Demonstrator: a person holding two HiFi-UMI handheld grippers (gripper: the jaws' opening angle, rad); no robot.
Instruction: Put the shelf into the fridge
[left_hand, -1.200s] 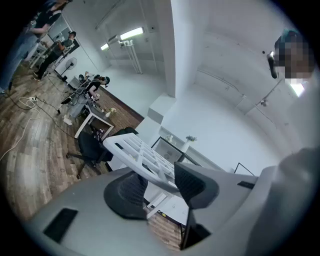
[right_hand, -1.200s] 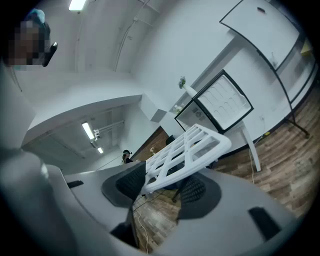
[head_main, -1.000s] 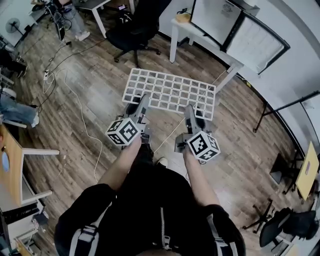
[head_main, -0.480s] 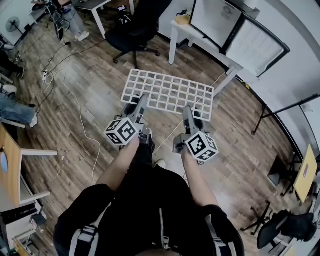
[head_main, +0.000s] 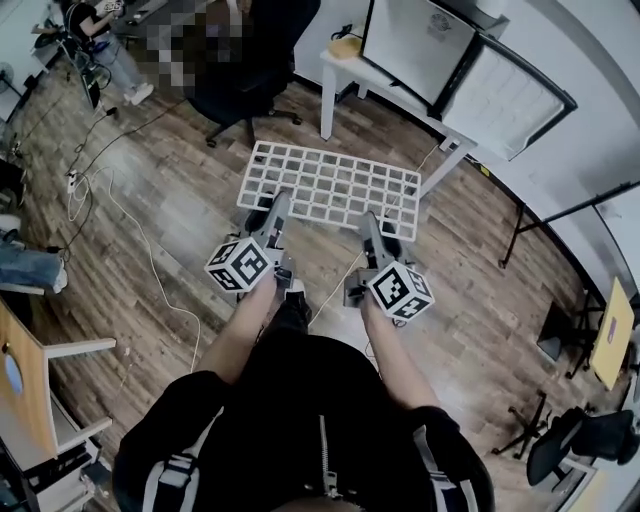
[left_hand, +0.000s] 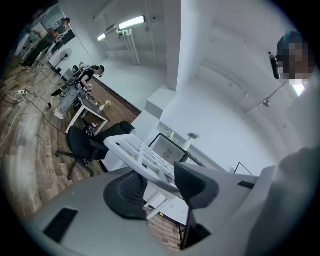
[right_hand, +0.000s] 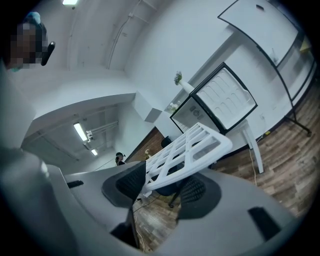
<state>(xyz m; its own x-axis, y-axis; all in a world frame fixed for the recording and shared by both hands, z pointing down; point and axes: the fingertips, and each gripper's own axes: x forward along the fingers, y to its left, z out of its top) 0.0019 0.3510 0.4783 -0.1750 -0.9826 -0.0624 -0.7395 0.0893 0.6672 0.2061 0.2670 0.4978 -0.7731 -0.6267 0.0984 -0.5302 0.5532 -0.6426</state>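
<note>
A white grid shelf (head_main: 330, 190) hangs level above the wooden floor, held by its near edge. My left gripper (head_main: 277, 207) is shut on the near left part of that edge, my right gripper (head_main: 368, 224) on the near right part. In the left gripper view the shelf (left_hand: 142, 157) runs out from between the pads of the gripper (left_hand: 160, 182). The right gripper view shows the shelf (right_hand: 190, 147) clamped in the gripper (right_hand: 162, 182) the same way. Ahead, the small fridge (head_main: 415, 45) stands on a white table (head_main: 330, 70), its door (head_main: 510, 95) swung open to the right.
A black office chair (head_main: 245, 80) stands left of the table. A white cable (head_main: 130, 215) trails over the floor at left. A black stand (head_main: 545, 215) is at right, and a wooden desk (head_main: 25, 370) at near left. A person sits far back left.
Both grippers and the shelf have come closer to the fridge and table, which now sit lower and larger in the head view. The grip on the shelf is unchanged.
</note>
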